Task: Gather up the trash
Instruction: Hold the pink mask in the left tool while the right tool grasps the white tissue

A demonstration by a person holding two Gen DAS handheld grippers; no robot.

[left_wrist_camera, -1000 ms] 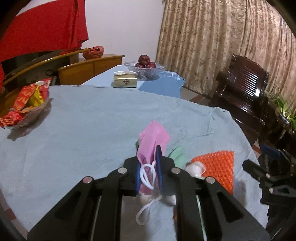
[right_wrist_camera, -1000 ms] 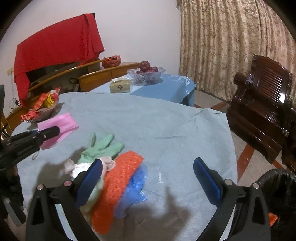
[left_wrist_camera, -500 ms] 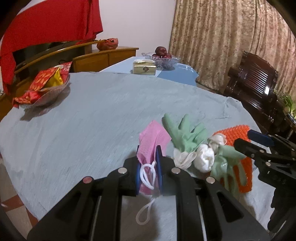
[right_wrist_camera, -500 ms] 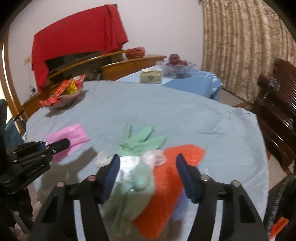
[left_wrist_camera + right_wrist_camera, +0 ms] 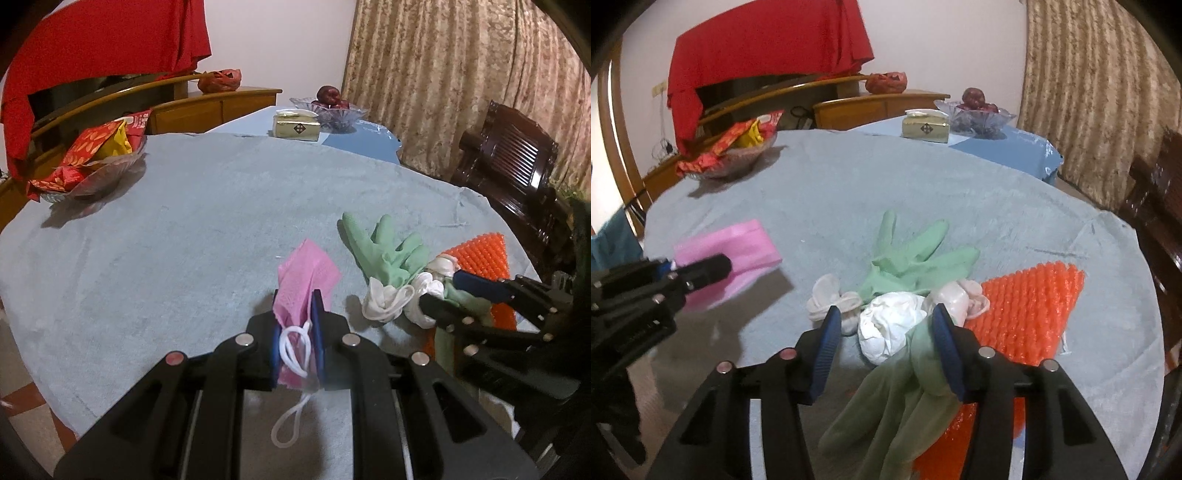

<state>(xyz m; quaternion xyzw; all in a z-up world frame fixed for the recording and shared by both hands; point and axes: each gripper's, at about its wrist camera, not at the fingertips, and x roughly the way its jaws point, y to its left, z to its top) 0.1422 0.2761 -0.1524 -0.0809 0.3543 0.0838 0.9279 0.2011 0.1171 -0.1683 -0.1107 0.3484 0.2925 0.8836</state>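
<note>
My left gripper [image 5: 296, 325] is shut on a pink face mask [image 5: 304, 275] whose white ear loop hangs below the pads; it also shows in the right wrist view [image 5: 737, 247]. My right gripper [image 5: 884, 332] is open, its blue pads on either side of a crumpled white glove [image 5: 888, 326] and a green glove [image 5: 916, 373]. A second green glove [image 5: 916, 260] lies flat just beyond. An orange bubble-wrap sheet [image 5: 1027, 306] lies to the right, under the pile. In the left wrist view the right gripper [image 5: 447, 299] reaches into the glove pile [image 5: 391, 295].
A round table with a grey-blue cloth [image 5: 207, 206] carries a glass bowl of red snack packets [image 5: 92, 162] at far left. A tissue box [image 5: 925, 127] and a fruit bowl [image 5: 975, 110] stand on a blue table behind. A dark wooden chair [image 5: 517, 173] is at right.
My right gripper has moved forward and down onto the glove pile, and its jaws have narrowed around the white and green gloves. My left gripper has kept the pink mask.
</note>
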